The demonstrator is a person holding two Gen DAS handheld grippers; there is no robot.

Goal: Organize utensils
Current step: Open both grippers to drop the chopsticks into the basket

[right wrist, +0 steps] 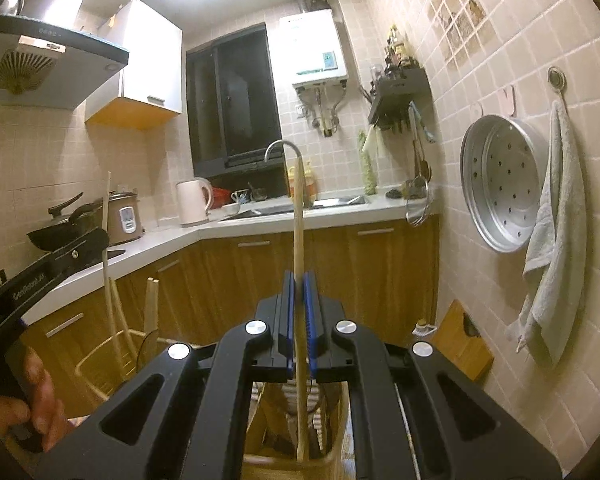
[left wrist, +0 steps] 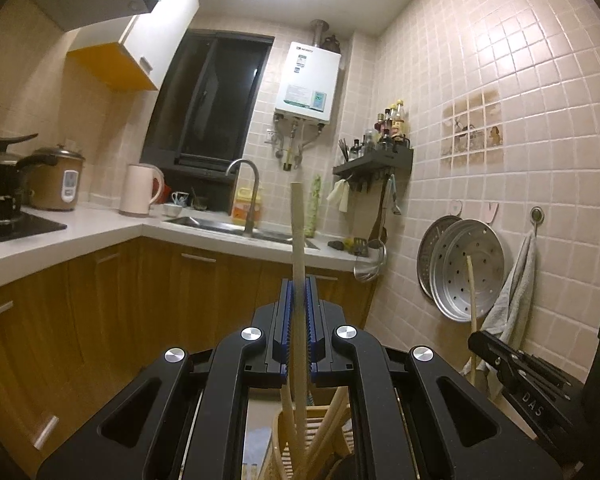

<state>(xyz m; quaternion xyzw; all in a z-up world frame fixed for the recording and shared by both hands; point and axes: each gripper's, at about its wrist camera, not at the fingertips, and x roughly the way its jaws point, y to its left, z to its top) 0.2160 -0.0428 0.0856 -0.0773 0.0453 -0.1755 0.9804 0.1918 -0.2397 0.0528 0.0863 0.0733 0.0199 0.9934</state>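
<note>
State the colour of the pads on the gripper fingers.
Blue pads, ribbed, clearest in the right wrist view.

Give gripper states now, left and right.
Left gripper: shut on a wooden utensil handle.
Right gripper: shut on a wooden stick.

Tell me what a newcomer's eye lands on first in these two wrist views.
Front and centre in each view, a claw is shut on an upright wooden utensil handle: the left claw on one handle, the right claw on another, each above a wooden utensil holder. Next comes the perforated steamer tray hanging on the tiled wall at right, beside a grey towel.
</note>
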